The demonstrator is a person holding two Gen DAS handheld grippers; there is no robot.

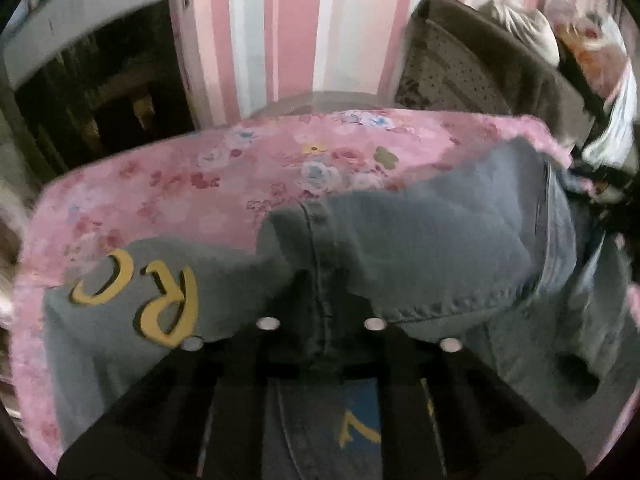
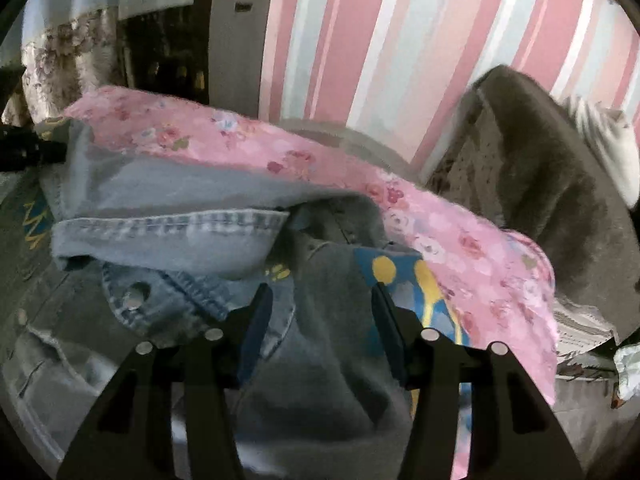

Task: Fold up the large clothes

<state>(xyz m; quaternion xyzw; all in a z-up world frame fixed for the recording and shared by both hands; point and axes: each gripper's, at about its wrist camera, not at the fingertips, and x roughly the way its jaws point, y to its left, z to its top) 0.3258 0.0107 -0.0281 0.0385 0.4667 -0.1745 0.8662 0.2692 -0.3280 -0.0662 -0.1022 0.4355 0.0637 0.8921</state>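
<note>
Striped wall (image 1: 280, 32) in pink, white and pale blue behind everything, same wall (image 2: 420, 40) in right wrist view. Pink floral cloth (image 1: 160, 192) spread over the work surface, seen again as a pink band (image 2: 460, 220) running diagonally in the right view. Denim jacket (image 1: 420, 248) lying bunched on that cloth, centre to right of the left view; yellow letters (image 1: 160, 292) on its grey-blue panel at left, stitched seam running down toward the camera. Same denim jacket (image 2: 168, 220) fills the lower left of the right view: folded hem with double stitching on top, collar piece with a metal snap (image 2: 130, 300) below it, blue-and-yellow print (image 2: 404, 280) showing at right edge of the denim. Dark grey chair (image 1: 480, 72) back right, patterned seat pad, pale clothes heaped on it; same chair (image 2: 552, 184) at right in the other view. Dark cabinet (image 1: 92, 92) back left. Left gripper (image 1: 322, 344) low over the jacket, fingers drawn close with the denim seam pinched between them. Right gripper (image 2: 320, 320) spread wide, blue pads (image 2: 256, 328) visible, grey denim lying in the gap but neither pad pressing it. Heavy motion blur at frame edges.
</note>
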